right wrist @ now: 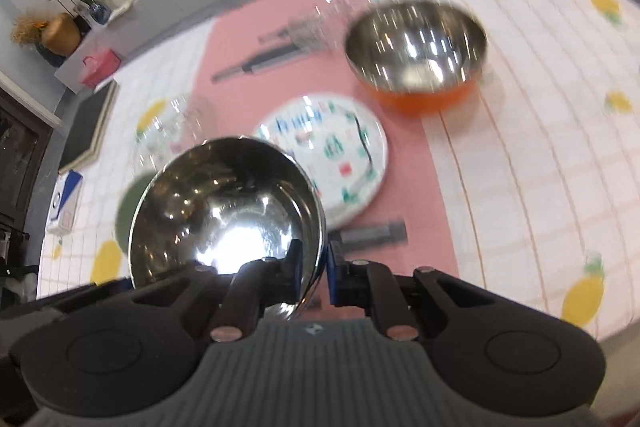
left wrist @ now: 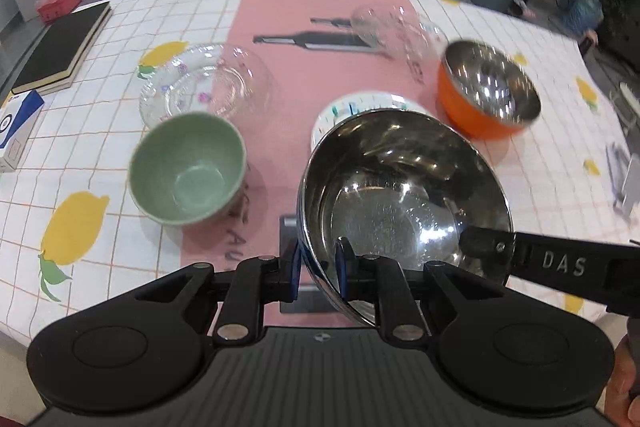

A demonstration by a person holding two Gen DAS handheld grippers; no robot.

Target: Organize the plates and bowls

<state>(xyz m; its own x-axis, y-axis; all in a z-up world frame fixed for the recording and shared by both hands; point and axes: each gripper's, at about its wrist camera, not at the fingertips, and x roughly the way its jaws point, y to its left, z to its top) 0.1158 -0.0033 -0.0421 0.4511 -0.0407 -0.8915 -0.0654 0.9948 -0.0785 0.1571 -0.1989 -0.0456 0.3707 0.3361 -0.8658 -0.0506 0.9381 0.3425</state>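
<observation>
Both grippers hold one steel bowl (left wrist: 404, 195) above the table. My left gripper (left wrist: 318, 269) is shut on its near rim. My right gripper (right wrist: 312, 267) is shut on the rim of the same steel bowl (right wrist: 228, 207), and its finger (left wrist: 486, 243) shows at the bowl's right side. A patterned white plate (right wrist: 332, 147) lies under and behind the bowl. An orange bowl with a steel inside (left wrist: 488, 91) stands at the right. A green bowl (left wrist: 188, 167) stands at the left. A clear glass bowl (left wrist: 240, 83) sits on a clear patterned plate (left wrist: 172, 87). Another clear glass bowl (left wrist: 400, 27) is farther back.
The table has a lemon-print checked cloth (left wrist: 80, 187) with a pink runner (left wrist: 316, 7). A black book (left wrist: 64, 47) and a blue-white box (left wrist: 16, 127) lie at the left edge. A pink box (left wrist: 60, 1) sits beyond the table.
</observation>
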